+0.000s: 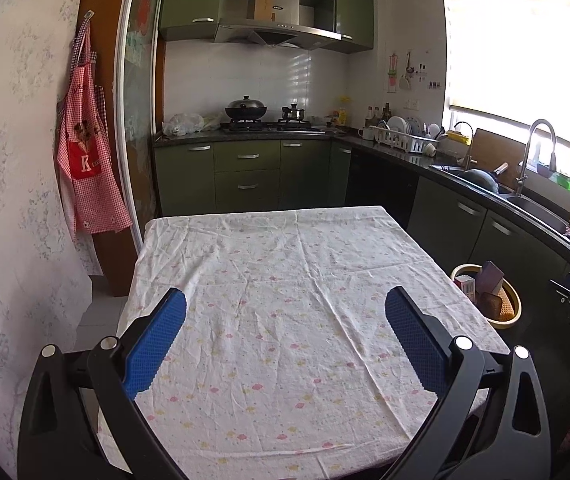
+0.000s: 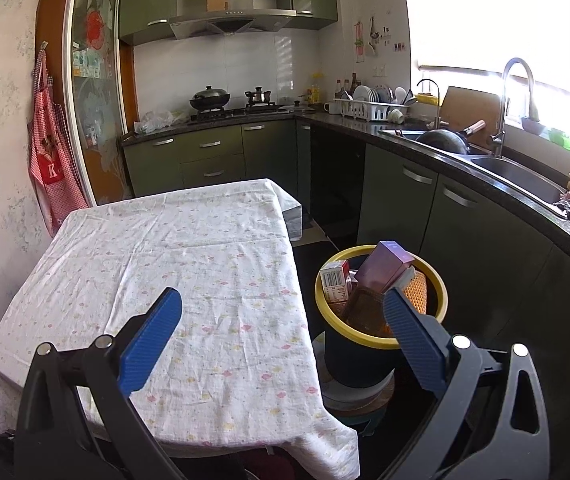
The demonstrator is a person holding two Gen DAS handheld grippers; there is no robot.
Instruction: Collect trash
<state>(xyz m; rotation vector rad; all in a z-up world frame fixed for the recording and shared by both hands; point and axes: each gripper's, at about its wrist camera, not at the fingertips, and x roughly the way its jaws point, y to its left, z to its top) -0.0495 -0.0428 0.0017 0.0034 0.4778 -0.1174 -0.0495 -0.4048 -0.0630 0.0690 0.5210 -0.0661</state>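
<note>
With my left claw (image 1: 285,344) and right claw (image 2: 283,344) both released and empty, the cloth-covered worktop (image 2: 189,264) shows no remaining trash; boxes (image 2: 381,270) already sit inside the yellow-rimmed bin (image 2: 365,342) beside it.

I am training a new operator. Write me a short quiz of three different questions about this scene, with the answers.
1. True or false: the left gripper holds a box.
2. Where is the purple box? A) on the table B) in the bin C) in the sink
3. Fill in: the bin has a ____ rim.

Key
1. False. Both the left and the right gripper are open and hold nothing.
2. B. It stands in the bin, tilted, beside a white carton. The table shows only its cloth.
3. Yellow.
</note>
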